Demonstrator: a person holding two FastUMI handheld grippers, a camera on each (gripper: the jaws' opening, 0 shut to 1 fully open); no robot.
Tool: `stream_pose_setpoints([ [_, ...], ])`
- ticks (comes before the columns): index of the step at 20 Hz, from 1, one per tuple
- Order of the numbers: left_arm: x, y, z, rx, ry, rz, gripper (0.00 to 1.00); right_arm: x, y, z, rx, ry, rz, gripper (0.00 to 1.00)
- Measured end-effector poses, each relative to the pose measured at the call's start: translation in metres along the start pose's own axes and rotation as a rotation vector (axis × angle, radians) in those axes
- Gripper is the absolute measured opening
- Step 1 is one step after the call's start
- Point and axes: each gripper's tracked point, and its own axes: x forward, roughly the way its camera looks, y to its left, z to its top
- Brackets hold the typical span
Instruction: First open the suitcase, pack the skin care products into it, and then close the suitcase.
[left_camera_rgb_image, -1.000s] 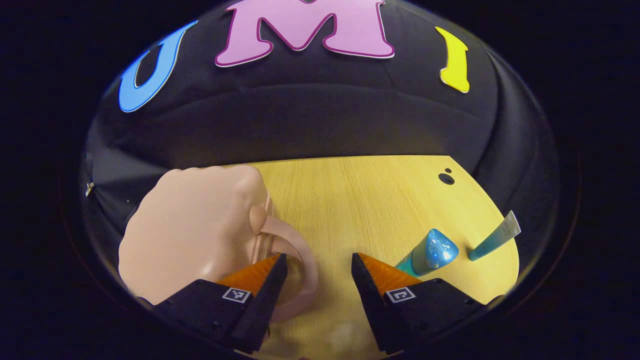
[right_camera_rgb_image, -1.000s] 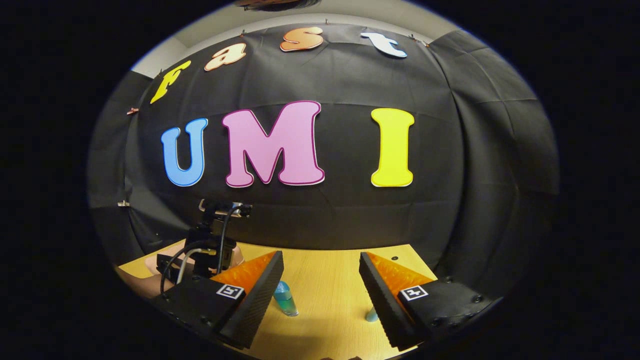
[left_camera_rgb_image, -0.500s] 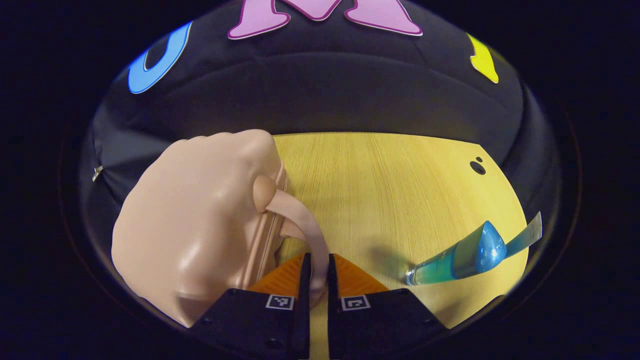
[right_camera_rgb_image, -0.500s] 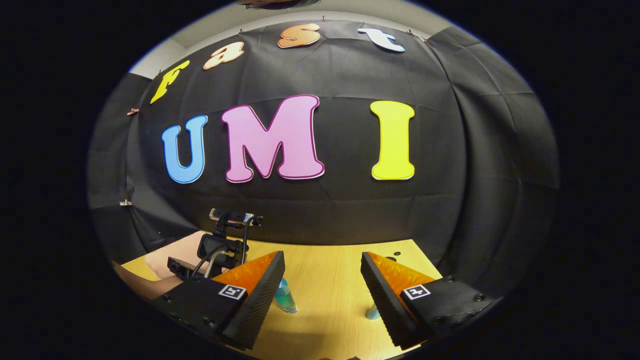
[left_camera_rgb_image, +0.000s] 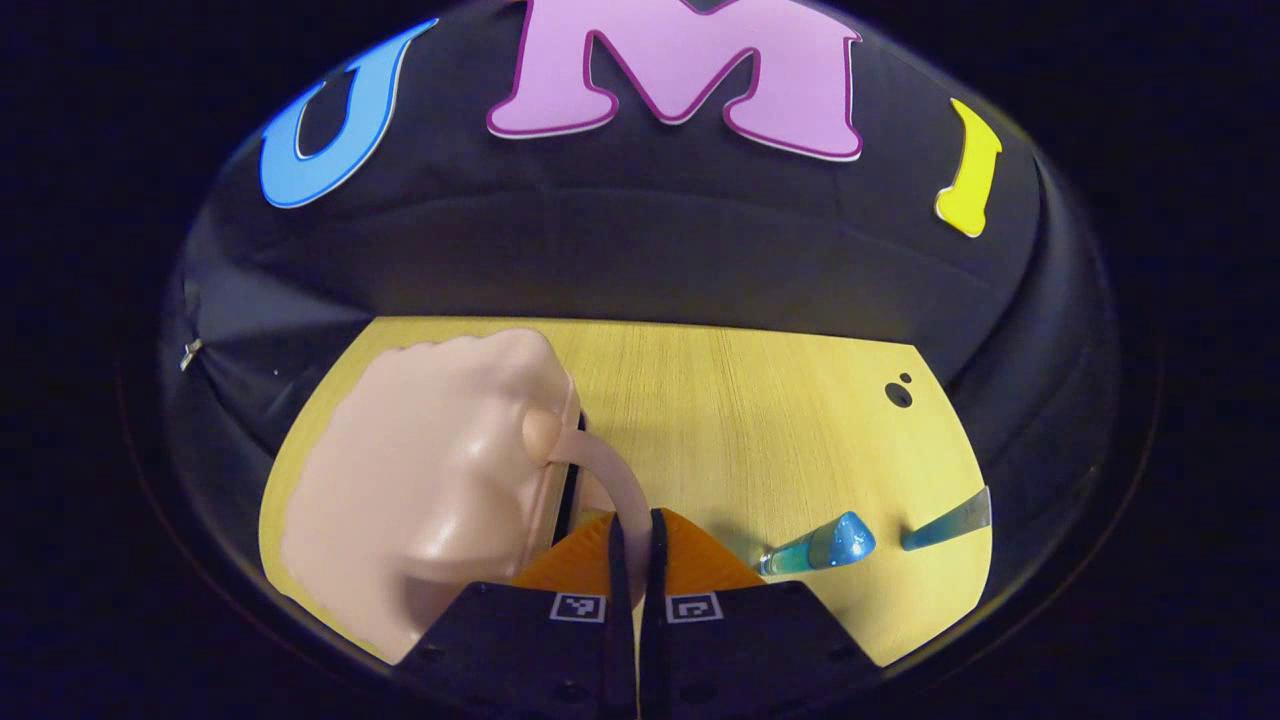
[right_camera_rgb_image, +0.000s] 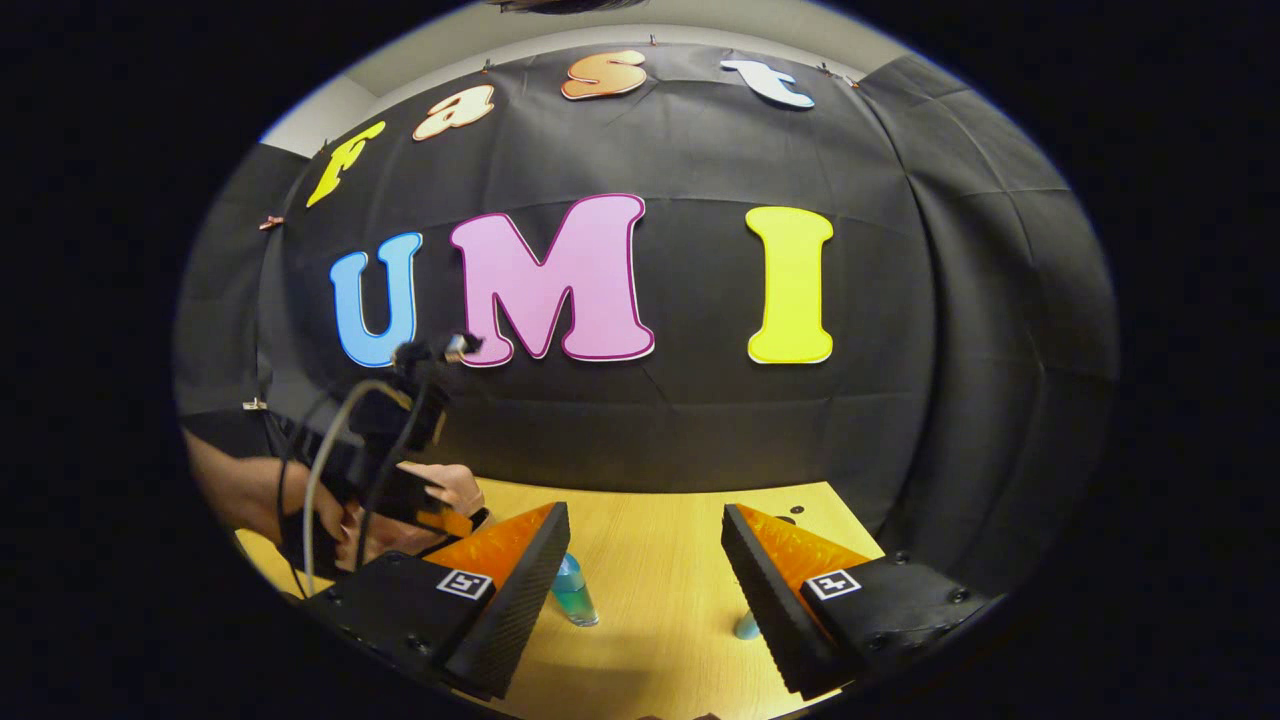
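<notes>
The task looks barely begun: the left gripper (left_camera_rgb_image: 634, 525) has its fingers pinched on the looped handle (left_camera_rgb_image: 618, 480) of the pink suitcase (left_camera_rgb_image: 430, 500), which sits toward the left edge of the tabletop (left_camera_rgb_image: 740, 400), and a thin dark gap along the suitcase's seam suggests the lid is only starting to part. The right gripper (right_camera_rgb_image: 640, 560) hangs above the tabletop with its jaws wide apart and nothing between them. The blue bottle (left_camera_rgb_image: 820, 545) and the teal tube (left_camera_rgb_image: 945, 520) stand unpacked near the right edge, so packing and closing are left.
</notes>
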Motion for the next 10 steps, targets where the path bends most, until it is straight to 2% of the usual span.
stream_pose_setpoints([
  [3, -0.042, 0.035, 0.04, -0.002, -0.012, -0.02, 0.07, -0.001, 0.008, 0.002, 0.009, -0.004, 0.01, 0.96],
  [6, -0.073, 0.094, 0.078, -0.036, -0.032, -0.033, 0.07, -0.003, 0.021, 0.008, -0.007, -0.014, 0.009, 0.97],
  [8, -0.084, 0.141, 0.096, -0.048, -0.055, -0.007, 0.07, -0.004, 0.026, 0.013, -0.027, -0.026, -0.007, 0.97],
  [10, -0.092, 0.196, 0.107, -0.018, -0.078, 0.048, 0.07, -0.005, 0.033, 0.012, -0.04, -0.019, -0.025, 0.96],
])
